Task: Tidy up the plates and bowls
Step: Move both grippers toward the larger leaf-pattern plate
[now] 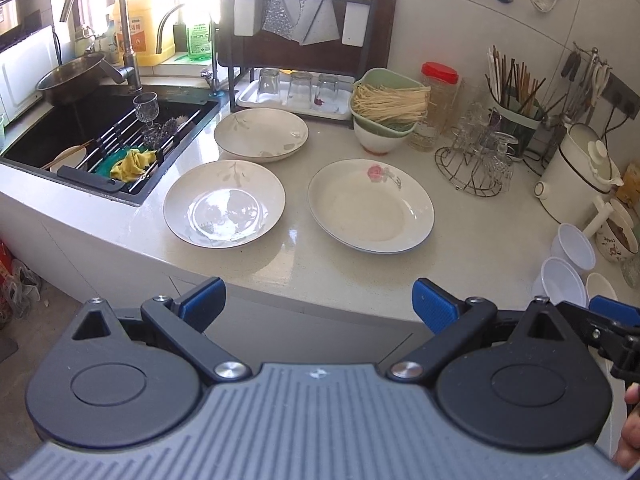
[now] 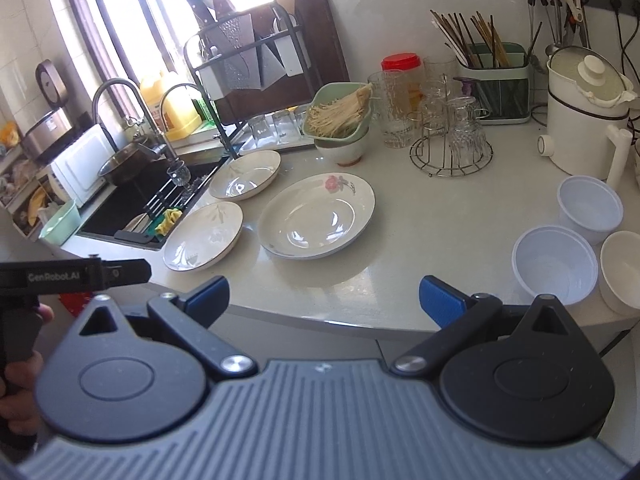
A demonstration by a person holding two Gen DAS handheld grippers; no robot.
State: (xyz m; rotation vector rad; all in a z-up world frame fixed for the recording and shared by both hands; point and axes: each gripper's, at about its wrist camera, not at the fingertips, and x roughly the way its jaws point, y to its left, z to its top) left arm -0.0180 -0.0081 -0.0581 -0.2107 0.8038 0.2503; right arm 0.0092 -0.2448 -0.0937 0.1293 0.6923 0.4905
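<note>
Nothing is lifted yet: my left hand-held gripper [image 1: 318,300] and right hand-held gripper [image 2: 324,298] both hang released off the desk's [image 1: 304,260] front edge. Three shallow white ceramic plates (two leaf-patterned [image 1: 224,203] [image 1: 261,134], one rose-patterned [image 1: 371,206]) lie apart mid-desk, and three white plastic bowls [image 2: 555,265] cluster at its right edge. Next, I judge, comes pinching one plate's rim for stacking.

Pale crockery is seen on a cream speckled counter [image 1: 472,236].
A pink rose is printed on the white, blue-rimmed plate [image 1: 371,206]; grey leaves are painted on two white plates [image 1: 224,203] [image 1: 261,134]; the gripper fingertips [image 1: 434,306] are blue.
</note>
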